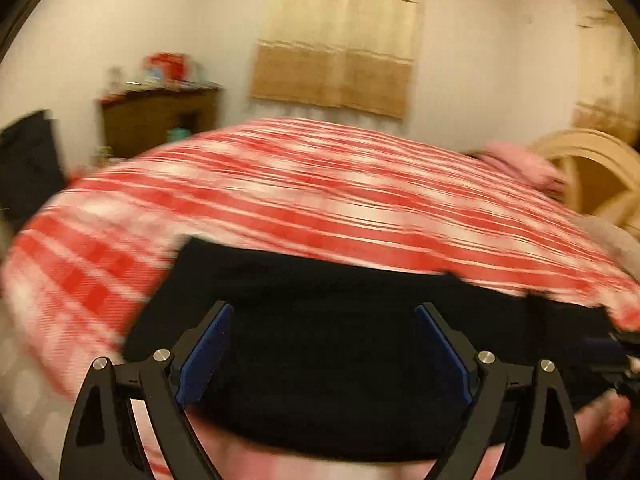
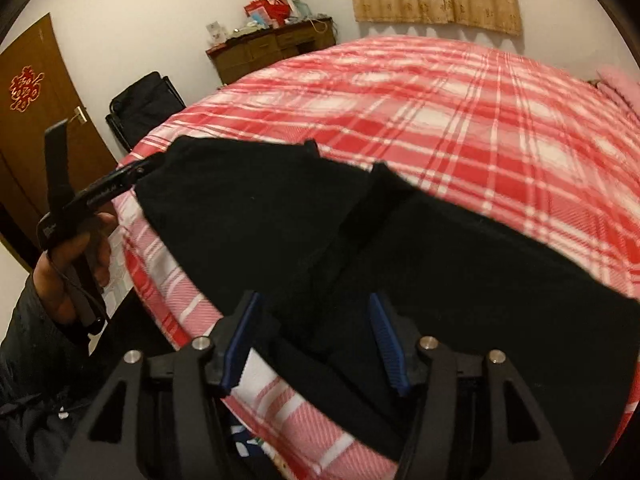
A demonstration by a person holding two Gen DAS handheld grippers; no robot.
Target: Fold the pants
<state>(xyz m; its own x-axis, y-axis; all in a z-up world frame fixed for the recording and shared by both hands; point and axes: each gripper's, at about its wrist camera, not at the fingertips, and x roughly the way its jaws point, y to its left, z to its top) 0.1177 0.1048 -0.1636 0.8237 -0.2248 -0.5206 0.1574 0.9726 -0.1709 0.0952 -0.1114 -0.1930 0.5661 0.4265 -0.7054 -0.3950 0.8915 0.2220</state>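
Black pants lie on the red checked bedspread, spread ahead of both grippers. Left gripper hangs over them with its jaws spread wide, clasping nothing. Right gripper stands parted too, cloth lying loose between its 2 blue pads.

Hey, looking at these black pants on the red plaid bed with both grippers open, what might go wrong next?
1. The black pants lie near the edge of the red plaid bedspread; tugging them could slide them off.
2. A fabric ridge runs between the right gripper's open pads; closing here might pinch several layers.
3. The left gripper view is blurred, so its next grab may miss.
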